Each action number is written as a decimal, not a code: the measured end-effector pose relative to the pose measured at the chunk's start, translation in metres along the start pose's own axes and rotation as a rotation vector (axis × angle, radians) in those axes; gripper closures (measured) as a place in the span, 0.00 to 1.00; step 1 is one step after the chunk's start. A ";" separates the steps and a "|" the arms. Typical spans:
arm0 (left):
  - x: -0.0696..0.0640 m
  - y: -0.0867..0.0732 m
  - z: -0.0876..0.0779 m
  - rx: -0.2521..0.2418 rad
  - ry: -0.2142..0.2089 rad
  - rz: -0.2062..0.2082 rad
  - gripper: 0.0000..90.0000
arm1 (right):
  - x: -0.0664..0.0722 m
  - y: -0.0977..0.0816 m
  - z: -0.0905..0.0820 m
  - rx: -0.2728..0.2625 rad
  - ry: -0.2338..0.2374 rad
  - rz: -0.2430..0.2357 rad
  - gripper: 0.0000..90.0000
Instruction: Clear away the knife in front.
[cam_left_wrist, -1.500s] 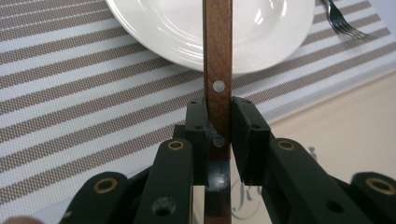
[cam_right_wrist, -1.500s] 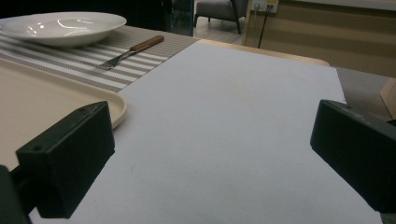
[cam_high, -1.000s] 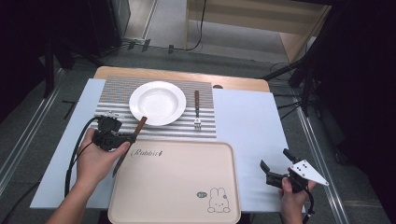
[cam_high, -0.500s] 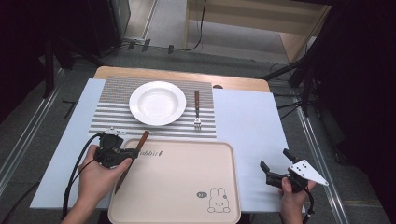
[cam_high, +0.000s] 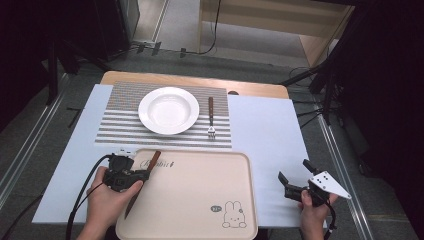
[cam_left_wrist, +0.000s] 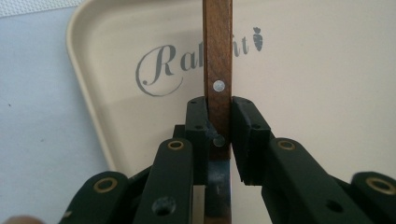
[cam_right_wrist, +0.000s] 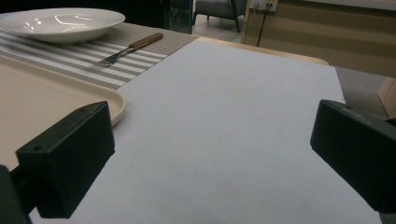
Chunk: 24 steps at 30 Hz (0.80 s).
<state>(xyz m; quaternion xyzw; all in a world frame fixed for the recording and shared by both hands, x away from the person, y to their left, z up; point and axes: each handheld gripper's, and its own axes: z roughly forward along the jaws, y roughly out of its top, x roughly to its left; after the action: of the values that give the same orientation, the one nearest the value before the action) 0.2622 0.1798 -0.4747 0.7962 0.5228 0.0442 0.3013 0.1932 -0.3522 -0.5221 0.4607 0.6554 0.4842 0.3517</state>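
A pale blue sheet (cam_high: 265, 130) covered the table, with a dark room around it. The left gripper (cam_left_wrist: 219, 123) had its jaws clamped on the wooden handle of a knife (cam_left_wrist: 218, 70), the pads pressing just by the lower rivet; the handle ran up and away from the pads, the blade back beneath them toward the hand. Directly under that grip lay the near-left corner of the beige tray (cam_high: 200, 200), so the knife hung over the tray and, as far as the high view showed, was not yet set down on it. Farther out from those fingers, on the striped placemat (cam_high: 120, 130), the white plate (cam_high: 168, 110) and the fork (cam_high: 211, 117) lay untouched. The right gripper (cam_right_wrist: 210, 154) rested well apart at the table's right edge, jaws spread wide with nothing between them. By my judgement the clearing had barely begun: the knife was nearly delivered, while fork and plate remained.
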 end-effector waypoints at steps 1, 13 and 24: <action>0.000 -0.001 0.000 0.002 -0.002 -0.003 0.85 | 0.000 0.000 0.000 0.000 -0.001 0.001 0.00; 0.002 -0.015 0.001 -0.008 0.013 -0.026 0.85 | 0.000 0.000 0.000 0.003 -0.004 -0.006 0.00; 0.003 -0.015 -0.001 -0.088 -0.026 0.016 0.78 | 0.000 0.000 0.000 0.002 -0.006 -0.005 0.00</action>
<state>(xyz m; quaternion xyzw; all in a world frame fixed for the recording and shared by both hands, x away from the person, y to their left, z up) 0.2509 0.1866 -0.4830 0.7868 0.5100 0.0591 0.3425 0.1934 -0.3519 -0.5224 0.4608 0.6561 0.4812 0.3545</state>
